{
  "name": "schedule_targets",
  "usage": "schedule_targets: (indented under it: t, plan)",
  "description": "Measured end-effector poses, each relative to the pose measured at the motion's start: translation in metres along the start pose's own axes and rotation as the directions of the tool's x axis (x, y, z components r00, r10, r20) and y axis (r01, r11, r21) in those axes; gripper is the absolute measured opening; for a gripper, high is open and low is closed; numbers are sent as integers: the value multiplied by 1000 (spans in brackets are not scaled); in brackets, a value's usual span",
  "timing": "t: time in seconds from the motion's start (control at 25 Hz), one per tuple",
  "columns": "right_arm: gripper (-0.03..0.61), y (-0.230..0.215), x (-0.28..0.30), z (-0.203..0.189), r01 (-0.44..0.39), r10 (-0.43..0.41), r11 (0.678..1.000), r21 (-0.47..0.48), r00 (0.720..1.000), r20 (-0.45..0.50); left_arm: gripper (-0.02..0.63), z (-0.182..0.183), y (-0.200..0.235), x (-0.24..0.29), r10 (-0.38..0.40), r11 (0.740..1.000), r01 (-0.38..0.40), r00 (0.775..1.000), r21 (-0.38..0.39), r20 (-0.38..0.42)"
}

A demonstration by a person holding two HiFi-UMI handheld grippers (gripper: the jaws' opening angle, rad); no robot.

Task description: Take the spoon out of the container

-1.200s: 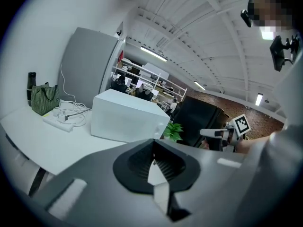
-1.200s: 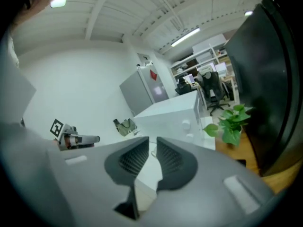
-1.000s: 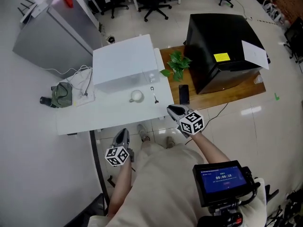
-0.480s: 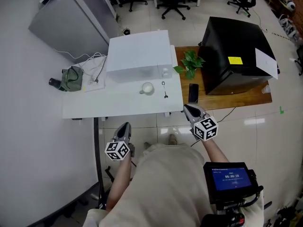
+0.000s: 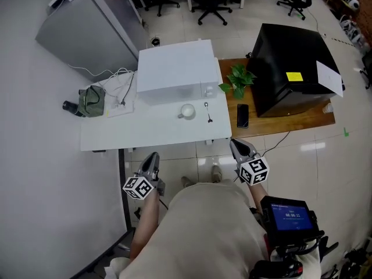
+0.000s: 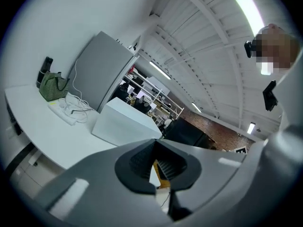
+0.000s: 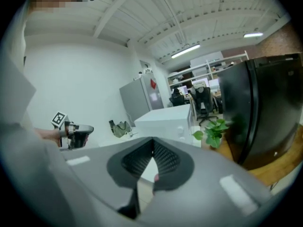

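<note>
A small white cup (image 5: pixel 187 111) stands on the white table (image 5: pixel 128 132), in front of a big white box. The metal spoon (image 5: pixel 208 112) lies flat on the tabletop just right of the cup, outside it. Both grippers hang below the table's near edge, close to the person's body. My left gripper (image 5: pixel 152 158) (image 6: pixel 155 143) is shut with nothing in it. My right gripper (image 5: pixel 237 147) (image 7: pixel 152 141) is shut and empty too, just off the table's right front corner. The right gripper view also catches the left gripper (image 7: pixel 75 134) off to its left.
The white box (image 5: pixel 174 68) fills the table's back. A green bag (image 5: pixel 92 100) and cables (image 5: pixel 119 95) lie at its left end. To the right is a low wooden board (image 5: pixel 302 118) with a plant (image 5: pixel 238 77), a phone (image 5: pixel 242 115) and a black cabinet (image 5: pixel 293 68).
The head view has swung, so the table sits higher and further right in the picture. Both grippers have stayed low by the table's front edge. Cup and spoon have not moved.
</note>
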State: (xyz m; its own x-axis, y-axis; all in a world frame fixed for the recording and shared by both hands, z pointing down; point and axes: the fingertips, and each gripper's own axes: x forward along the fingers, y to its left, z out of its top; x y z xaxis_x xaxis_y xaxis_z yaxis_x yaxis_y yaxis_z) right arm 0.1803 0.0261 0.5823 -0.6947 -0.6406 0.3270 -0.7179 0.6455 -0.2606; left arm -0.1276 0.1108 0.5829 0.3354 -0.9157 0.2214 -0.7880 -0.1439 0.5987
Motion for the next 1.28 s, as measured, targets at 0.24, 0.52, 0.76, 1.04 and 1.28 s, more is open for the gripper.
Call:
schedule_targets:
  t: [0.24,0.52,0.76,1.04,1.28]
  plan:
    - [5,-6,4,-19,45,-49,997,-58,996,-74,2,1,12,3,-16,1000,17,999,15,-36]
    - [3,1,27,-7,30,-42,993,-114,994,-103,2,8,0,4,-96,995,97,995,40,-21]
    - [3,18,47,2,7,-24,988,-153,994,-108,2,11,8,0,-121,992,122,992,24,-30]
    - [4,12,58,-15,54,-74,991,-122,985,-157,2,11,6,7,-143,987,146,989,74,-46]
    - [4,18,59,-29,31,-48,995,-92,982,-181,2,-10,-5,15,-125,972,150,982,183,-139]
